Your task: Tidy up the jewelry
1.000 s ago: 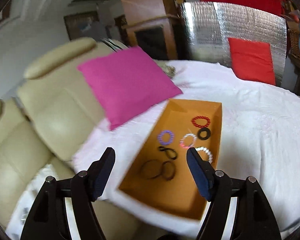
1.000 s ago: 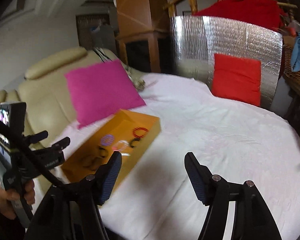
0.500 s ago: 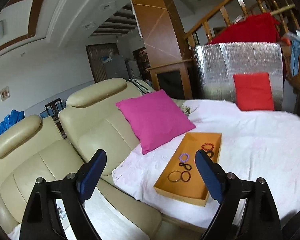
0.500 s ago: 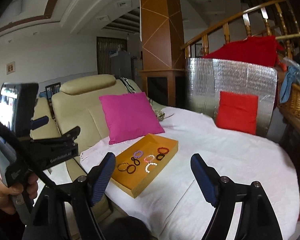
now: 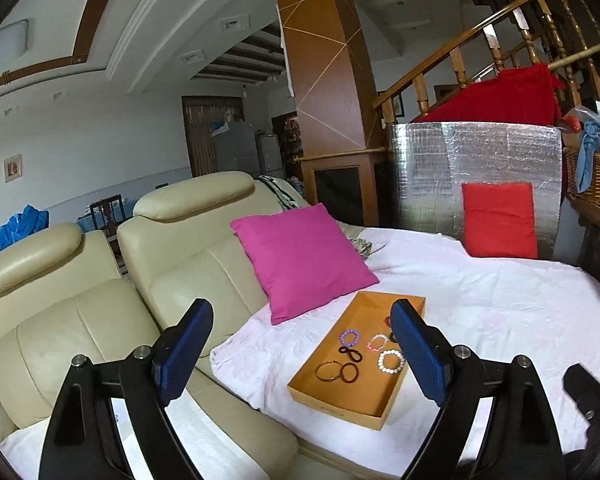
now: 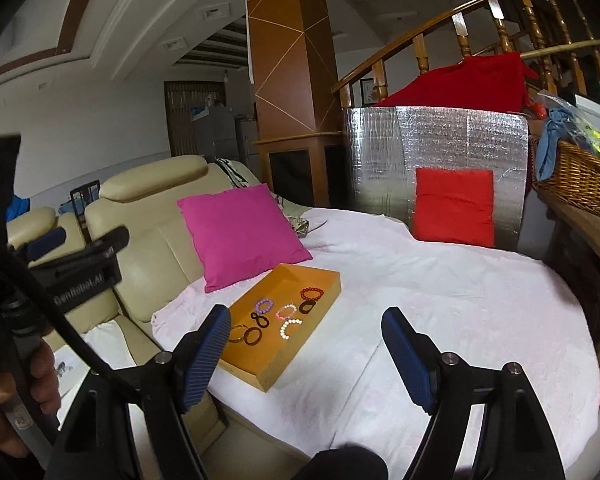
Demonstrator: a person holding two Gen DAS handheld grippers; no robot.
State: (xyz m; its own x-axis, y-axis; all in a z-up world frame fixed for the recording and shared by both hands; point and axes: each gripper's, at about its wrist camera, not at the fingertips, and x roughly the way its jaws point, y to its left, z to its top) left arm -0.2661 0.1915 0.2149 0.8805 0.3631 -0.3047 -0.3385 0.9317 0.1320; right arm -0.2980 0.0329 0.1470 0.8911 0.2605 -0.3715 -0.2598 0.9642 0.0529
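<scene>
Seven bracelets (image 5: pixel 355 354) were seen laid out in the orange tray (image 5: pixel 332 399) near the bed's (image 5: pixel 500 304) left edge; both tongs, left tongs (image 5: pixel 300 356) and right tongs (image 6: pixel 304 354), were held wide apart, empty, well back. Sorting appeared finished.

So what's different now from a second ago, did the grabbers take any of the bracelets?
No. Both grippers pulled up and back from the orange cardboard tray, so it looks smaller and farther off. The left gripper and right gripper are open and empty, as before. The beaded bracelets and black rings lie in the tray as they did, beside the pink square cushion.
</scene>
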